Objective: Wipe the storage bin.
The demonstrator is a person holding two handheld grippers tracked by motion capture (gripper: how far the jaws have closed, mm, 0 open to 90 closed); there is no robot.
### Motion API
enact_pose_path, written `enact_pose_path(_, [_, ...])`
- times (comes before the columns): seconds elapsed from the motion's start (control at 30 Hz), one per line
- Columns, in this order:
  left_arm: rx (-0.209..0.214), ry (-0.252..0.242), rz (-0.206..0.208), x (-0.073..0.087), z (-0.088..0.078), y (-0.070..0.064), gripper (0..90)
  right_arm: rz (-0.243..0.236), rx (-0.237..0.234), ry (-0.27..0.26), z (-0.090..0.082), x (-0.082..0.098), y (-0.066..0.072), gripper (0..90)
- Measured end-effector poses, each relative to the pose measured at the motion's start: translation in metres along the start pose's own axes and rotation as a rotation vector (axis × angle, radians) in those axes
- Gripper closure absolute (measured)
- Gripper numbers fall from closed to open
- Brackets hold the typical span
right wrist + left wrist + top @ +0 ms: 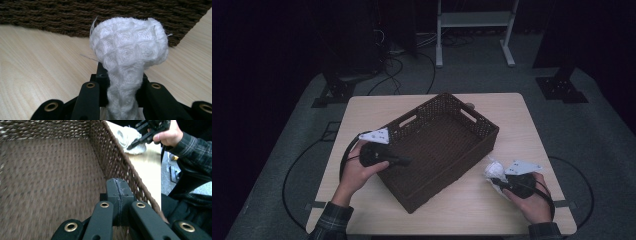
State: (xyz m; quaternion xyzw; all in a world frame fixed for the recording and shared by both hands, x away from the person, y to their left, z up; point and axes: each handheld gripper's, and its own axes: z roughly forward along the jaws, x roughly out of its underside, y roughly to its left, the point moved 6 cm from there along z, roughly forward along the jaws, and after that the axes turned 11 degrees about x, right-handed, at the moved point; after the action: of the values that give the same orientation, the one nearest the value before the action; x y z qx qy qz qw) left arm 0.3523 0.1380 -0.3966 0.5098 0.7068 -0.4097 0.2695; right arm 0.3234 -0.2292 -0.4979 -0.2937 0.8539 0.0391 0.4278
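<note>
left gripper (119,192): jaws pressed together, empty, over basket (484,131) floor | right gripper (124,80): pinching white cloth (130,50), bunched above its jaws | basket wall just beyond cloth | both on table (512,110)

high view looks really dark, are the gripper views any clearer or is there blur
High view: dim, surroundings nearly black, table and basket readable. Left gripper view: basket weave smeared by motion blur, shut jaws sharp. Right gripper view: bright and crisp on the white cloth.
</note>
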Motion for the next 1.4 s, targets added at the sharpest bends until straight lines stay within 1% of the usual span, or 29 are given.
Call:
enact_pose_path(0.07, [-0.014,0.007,-0.004,0.008,-0.010,-0.003,89.8,0.005,0.006,0.000,0.000,0.000,-0.001,73.1])
enact_pose_path(0.13, [-0.013,0.008,-0.012,0.015,-0.016,-0.005,89.8,0.004,0.011,0.001,0.000,0.001,-0.003,73.0])
enact_pose_path(0.23, [-0.031,0.016,-0.018,0.027,-0.026,-0.009,89.7,0.007,0.023,0.001,0.000,0.002,-0.006,73.0])
enact_pose_path(0.3, [-0.032,0.010,-0.023,0.035,-0.033,-0.013,89.7,0.013,0.029,0.002,-0.001,0.003,-0.008,73.0])
enact_pose_path(0.4, [-0.038,0.006,-0.035,0.045,-0.040,-0.017,89.6,0.015,0.033,0.002,-0.001,0.004,-0.009,73.1])
enact_pose_path(0.47, [-0.029,0.008,-0.038,0.052,-0.040,-0.019,89.6,0.015,0.033,0.002,-0.001,0.004,-0.009,73.0])
enact_pose_path(0.53, [-0.025,0.008,-0.041,0.055,-0.038,-0.019,89.5,0.015,0.033,0.003,-0.001,0.004,-0.009,73.1])
enact_pose_path(0.67, [-0.028,0.033,-0.049,0.060,-0.027,-0.015,89.2,0.016,0.032,0.003,-0.001,0.004,-0.008,73.0])
enact_pose_path(0.7, [-0.024,0.039,-0.049,0.060,-0.025,-0.015,89.0,0.015,0.032,0.004,-0.001,0.004,-0.008,73.1])
enact_pose_path(0.73, [-0.013,0.029,-0.048,0.059,-0.023,-0.015,89.4,0.015,0.032,0.003,-0.001,0.004,-0.008,73.1])
enact_pose_path(0.9, [-0.006,0.026,-0.045,0.055,-0.016,-0.015,89.5,0.016,0.031,0.002,-0.002,0.004,-0.008,73.0])
enact_pose_path(1.0, [-0.001,0.021,-0.045,0.051,-0.009,-0.015,89.6,0.015,0.030,0.004,-0.002,0.004,-0.008,73.1])
enact_pose_path(1.1, [0.005,0.025,-0.036,0.046,-0.001,-0.016,89.6,0.012,0.030,0.006,-0.002,0.004,-0.007,73.2])
enact_pose_path(1.33, [0.040,0.041,-0.005,0.031,0.022,-0.016,89.5,0.004,0.028,0.020,-0.003,0.005,-0.005,73.3])
enact_pose_path(1.4, [0.049,0.050,0.006,0.027,0.029,-0.016,89.5,0.008,0.028,0.021,-0.005,0.006,-0.004,73.5])
